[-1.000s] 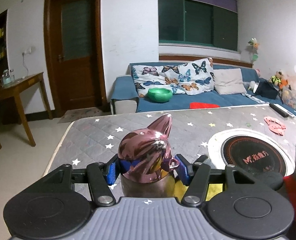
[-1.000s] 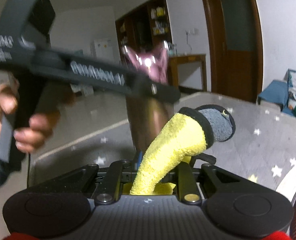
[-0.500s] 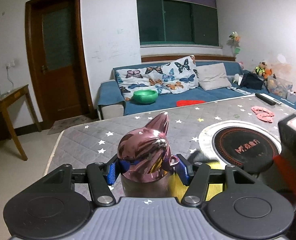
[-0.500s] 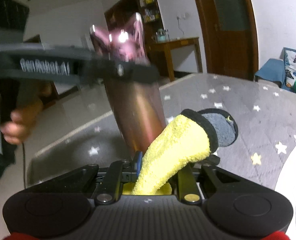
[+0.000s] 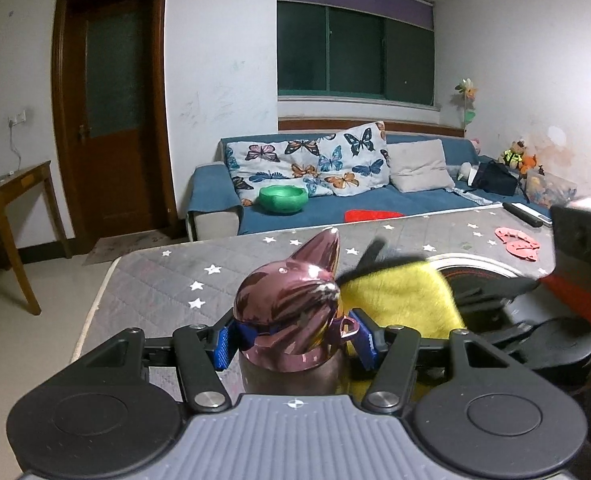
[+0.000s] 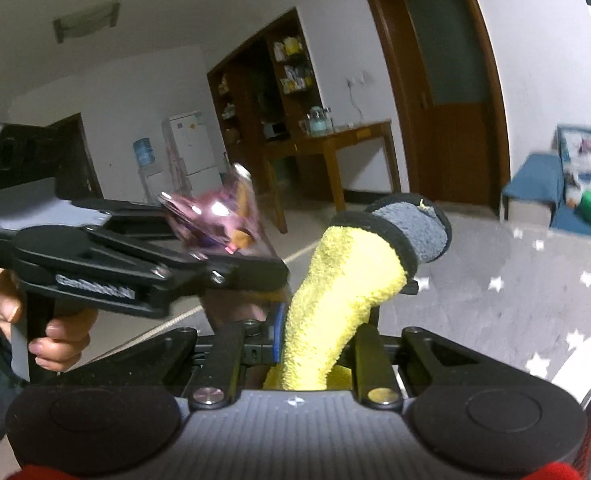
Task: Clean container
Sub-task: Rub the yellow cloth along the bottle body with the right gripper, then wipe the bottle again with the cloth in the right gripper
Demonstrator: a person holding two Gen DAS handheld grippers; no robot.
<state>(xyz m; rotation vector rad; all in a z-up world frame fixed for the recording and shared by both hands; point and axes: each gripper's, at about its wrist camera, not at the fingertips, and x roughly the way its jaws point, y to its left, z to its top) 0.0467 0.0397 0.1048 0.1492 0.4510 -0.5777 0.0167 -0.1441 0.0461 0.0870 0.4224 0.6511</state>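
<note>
Here, low in the frame centre, the pink bottle [image 5: 291,312] is being pinched below its cap by the left tool [image 5: 293,342] above the grey starred desk [image 5: 167,276]. At lower centre, a yellow cloth [image 6: 335,304] is being clamped by the right tool [image 6: 319,344], just beside the bottle's right flank.

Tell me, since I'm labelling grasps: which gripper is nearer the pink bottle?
Left. The left gripper has its jaws clamped on the pink bottle; the right gripper holds the yellow cloth beside it.
</note>
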